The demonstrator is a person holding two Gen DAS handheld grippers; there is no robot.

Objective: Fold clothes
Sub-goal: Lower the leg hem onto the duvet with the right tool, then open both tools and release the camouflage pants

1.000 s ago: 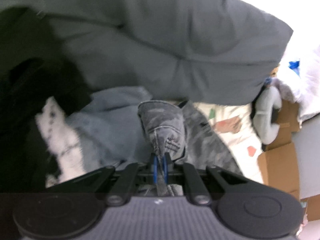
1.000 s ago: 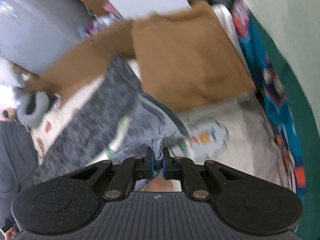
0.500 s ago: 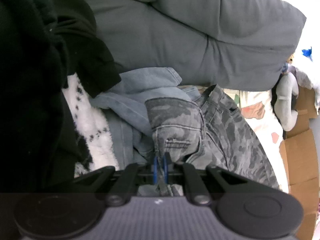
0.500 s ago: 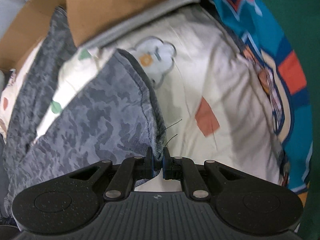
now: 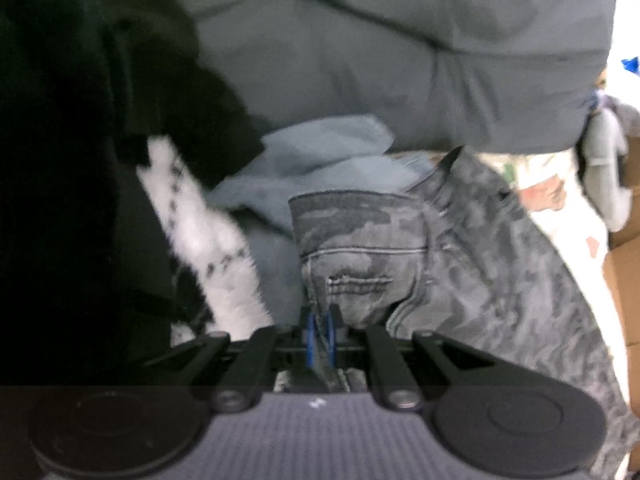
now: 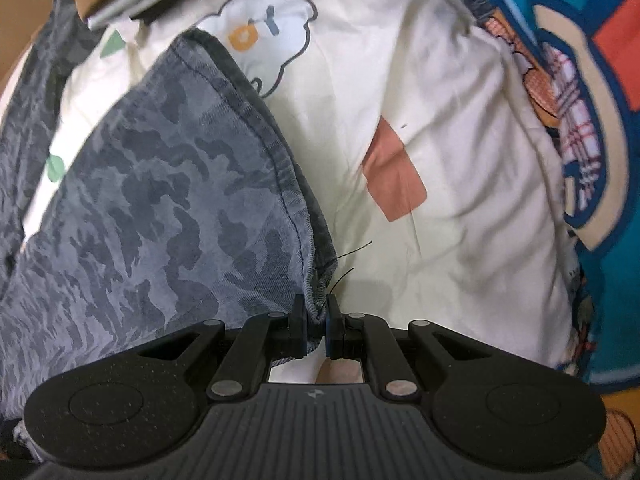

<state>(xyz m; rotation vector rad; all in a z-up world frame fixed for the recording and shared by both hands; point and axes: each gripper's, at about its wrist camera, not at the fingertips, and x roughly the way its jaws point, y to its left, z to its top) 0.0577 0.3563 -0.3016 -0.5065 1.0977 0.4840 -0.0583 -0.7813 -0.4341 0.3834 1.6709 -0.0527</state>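
Left tongs and right tongs both angled steeply downward, jaws pinched nearly closed.

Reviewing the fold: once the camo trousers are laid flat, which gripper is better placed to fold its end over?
Right, probably. The right gripper pinches the camo trousers at a hem corner above open bedsheet; the left gripper grips their waistband, crowded by the clothes pile.

black ribbed gripper bodies, round discs, silver pivots, blue pads
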